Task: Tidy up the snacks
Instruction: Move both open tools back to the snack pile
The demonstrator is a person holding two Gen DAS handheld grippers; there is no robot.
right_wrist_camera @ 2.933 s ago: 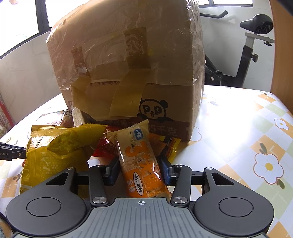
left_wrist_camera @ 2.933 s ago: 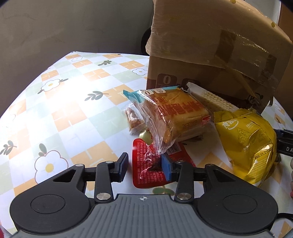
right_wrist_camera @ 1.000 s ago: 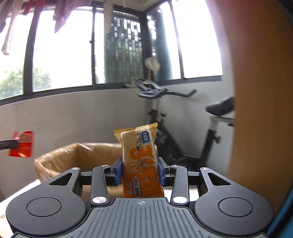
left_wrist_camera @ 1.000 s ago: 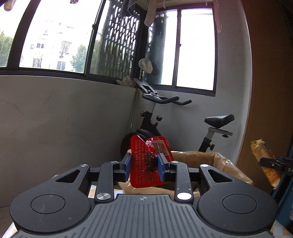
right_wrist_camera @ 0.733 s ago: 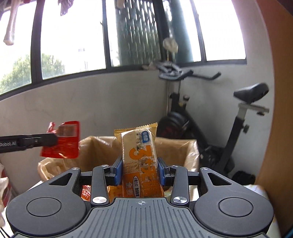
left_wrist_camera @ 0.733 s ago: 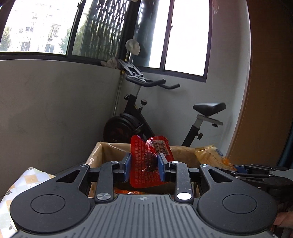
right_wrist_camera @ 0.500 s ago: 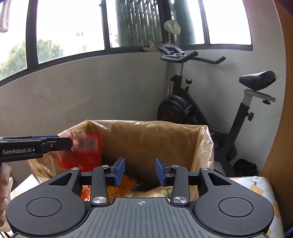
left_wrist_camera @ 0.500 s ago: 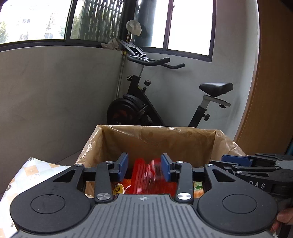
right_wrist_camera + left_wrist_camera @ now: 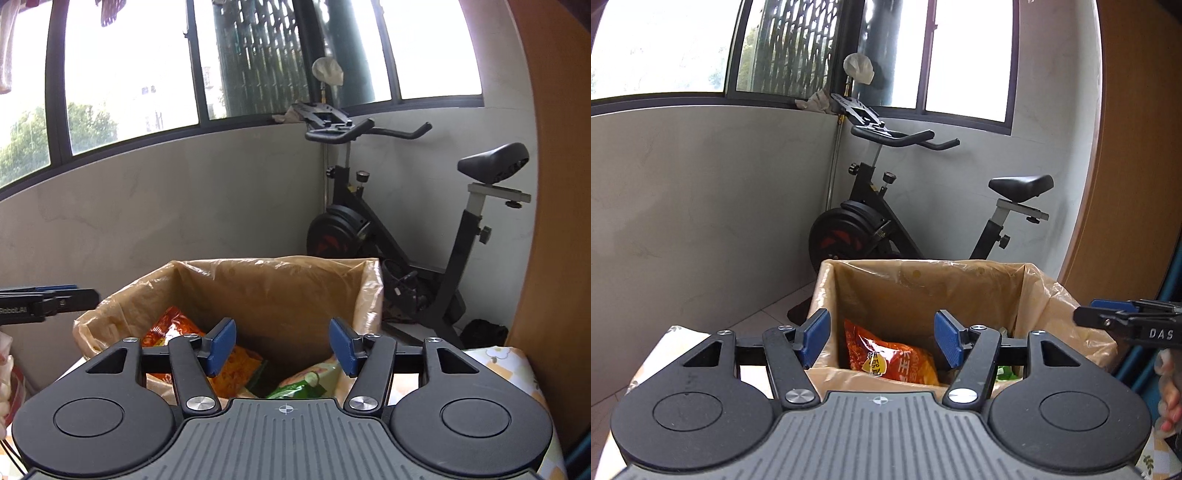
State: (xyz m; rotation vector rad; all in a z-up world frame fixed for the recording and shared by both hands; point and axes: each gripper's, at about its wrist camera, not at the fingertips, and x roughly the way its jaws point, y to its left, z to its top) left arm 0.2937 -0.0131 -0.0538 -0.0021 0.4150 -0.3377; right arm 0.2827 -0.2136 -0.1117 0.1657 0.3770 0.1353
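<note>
A tall cardboard box (image 9: 923,291) lined with brownish plastic stands open in front of me; it also shows in the right wrist view (image 9: 273,291). Inside lie an orange-red snack bag (image 9: 890,360), seen too in the right wrist view (image 9: 236,365), and a green packet (image 9: 299,387). My left gripper (image 9: 881,339) is open and empty above the box's near rim. My right gripper (image 9: 279,345) is open and empty above the box. The right gripper's fingers (image 9: 1123,319) show at the right edge of the left wrist view.
An exercise bike (image 9: 886,221) stands behind the box against a grey wall under windows; it also shows in the right wrist view (image 9: 406,236). A wooden panel (image 9: 554,221) rises on the right. The flowered tablecloth (image 9: 506,360) shows beside the box.
Both grippers lifted their snacks from the table to above the box and opened. The red packet and the orange bar dropped into the box; both jaws have spread wider since.
</note>
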